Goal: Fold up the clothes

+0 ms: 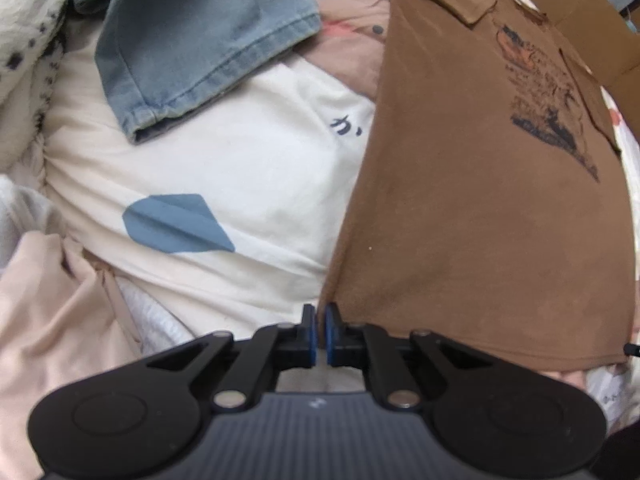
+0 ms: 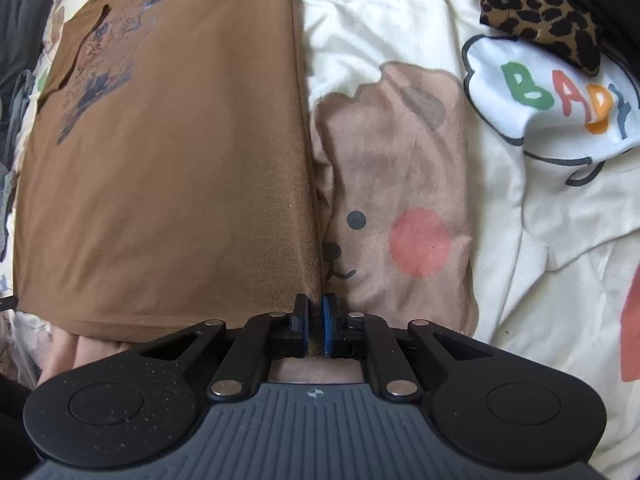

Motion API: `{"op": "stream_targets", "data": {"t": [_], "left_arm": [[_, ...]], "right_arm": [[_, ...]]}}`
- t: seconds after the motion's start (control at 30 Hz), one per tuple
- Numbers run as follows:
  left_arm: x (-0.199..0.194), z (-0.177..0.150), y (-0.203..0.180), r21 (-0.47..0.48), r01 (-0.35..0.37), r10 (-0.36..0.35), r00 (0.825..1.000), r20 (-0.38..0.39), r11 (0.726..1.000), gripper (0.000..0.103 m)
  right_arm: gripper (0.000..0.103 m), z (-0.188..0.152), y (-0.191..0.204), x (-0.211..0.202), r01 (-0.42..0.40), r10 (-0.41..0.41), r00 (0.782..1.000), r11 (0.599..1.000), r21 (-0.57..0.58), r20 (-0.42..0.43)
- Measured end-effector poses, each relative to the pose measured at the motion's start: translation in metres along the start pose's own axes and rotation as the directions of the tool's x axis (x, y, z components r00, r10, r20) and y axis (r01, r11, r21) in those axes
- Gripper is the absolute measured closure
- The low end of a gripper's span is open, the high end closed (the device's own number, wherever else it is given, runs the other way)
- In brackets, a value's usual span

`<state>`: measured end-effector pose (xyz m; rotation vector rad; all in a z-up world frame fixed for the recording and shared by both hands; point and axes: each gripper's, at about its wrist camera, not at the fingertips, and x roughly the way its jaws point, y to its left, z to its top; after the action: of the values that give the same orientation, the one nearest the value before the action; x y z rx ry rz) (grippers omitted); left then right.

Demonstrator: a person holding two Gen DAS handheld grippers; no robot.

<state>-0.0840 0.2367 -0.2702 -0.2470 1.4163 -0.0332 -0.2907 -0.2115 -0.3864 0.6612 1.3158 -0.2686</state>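
One cream duvet, printed with a bear face, covers the bed. On it lies one brown shirt, with one denim garment to its left and one leopard-print cloth well to its right. Both tongs are pinched: the left tongs on the shirt's near-left hem corner, the right tongs on its near-right corner.

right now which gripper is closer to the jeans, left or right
Left. The left gripper pinches the brown shirt at its near corner, with the jeans lying beyond it. The right gripper holds the shirt's opposite corner, with no jeans visible there.
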Motion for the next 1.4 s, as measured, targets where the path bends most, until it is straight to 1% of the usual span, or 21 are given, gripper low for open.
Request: {"op": "stream_targets", "data": {"t": [0.1, 0.17, 0.23, 0.27, 0.3, 0.33, 0.47, 0.6, 0.9, 1.1, 1.2, 1.3, 1.4], "left_arm": [[-0.018, 0.003, -0.006, 0.009, 0.014, -0.014, 1.000, 0.002, 1.000, 0.099], [-0.025, 0.028, -0.029, 0.015, 0.018, -0.018, 1.000, 0.004, 1.000, 0.099], [-0.038, 0.027, -0.025, 0.020, 0.026, -0.026, 1.000, 0.002, 0.999, 0.099], [-0.027, 0.026, -0.012, 0.029, 0.029, -0.029, 1.000, -0.001, 0.999, 0.099], [-0.009, 0.024, 0.006, 0.042, 0.032, -0.032, 0.999, -0.004, 0.999, 0.099], [0.004, 0.026, 0.009, 0.053, 0.035, -0.034, 0.999, -0.008, 0.998, 0.099], [0.007, 0.026, 0.008, 0.057, 0.042, -0.042, 0.999, 0.001, 0.998, 0.099], [-0.005, 0.026, 0.007, 0.061, 0.043, -0.044, 0.999, 0.009, 0.997, 0.099], [0.000, 0.025, -0.001, 0.090, 0.050, -0.047, 0.998, -0.034, 0.995, 0.100], [0.004, 0.006, 0.003, 0.089, 0.042, -0.036, 0.997, -0.067, 0.995, 0.100], [0.005, -0.004, 0.008, 0.066, 0.042, -0.037, 0.996, -0.078, 0.997, 0.100], [0.001, -0.008, 0.012, 0.045, 0.051, -0.047, 0.996, -0.071, 0.998, 0.100], [-0.007, -0.002, 0.012, 0.038, 0.061, -0.059, 0.997, -0.047, 0.997, 0.100]], "right_arm": [[0.099, 0.005, 0.007, -0.014, -0.007, 0.007, 1.000, 1.000, -0.008, 0.002], [0.099, 0.007, 0.011, -0.027, -0.013, 0.013, 1.000, 1.000, -0.019, 0.009], [0.099, 0.008, 0.013, -0.039, -0.019, 0.020, 1.000, 1.000, -0.021, 0.015], [0.099, 0.008, 0.014, -0.046, -0.023, 0.023, 1.000, 0.999, -0.022, 0.018], [0.099, 0.008, 0.012, -0.051, -0.028, 0.028, 0.999, 0.999, -0.017, 0.019], [0.099, 0.008, 0.013, -0.056, -0.029, 0.029, 0.999, 0.999, -0.018, 0.020], [0.100, 0.008, 0.013, -0.075, -0.038, 0.038, 0.999, 0.999, -0.024, 0.032], [0.100, 0.007, 0.013, -0.086, -0.050, 0.050, 0.998, 0.998, -0.027, 0.027], [0.100, -0.008, 0.015, -0.087, -0.049, 0.049, 0.999, 0.999, -0.004, 0.017], [0.101, -0.030, 0.013, -0.083, -0.043, 0.043, 0.999, 0.999, 0.014, -0.026], [0.101, -0.041, 0.011, -0.079, -0.040, 0.042, 0.997, 0.999, 0.020, -0.059], [0.101, -0.044, 0.008, -0.078, -0.039, 0.041, 0.997, 0.998, 0.040, -0.062], [0.100, -0.041, 0.007, -0.082, -0.038, 0.040, 0.998, 0.998, 0.055, -0.048]]}}
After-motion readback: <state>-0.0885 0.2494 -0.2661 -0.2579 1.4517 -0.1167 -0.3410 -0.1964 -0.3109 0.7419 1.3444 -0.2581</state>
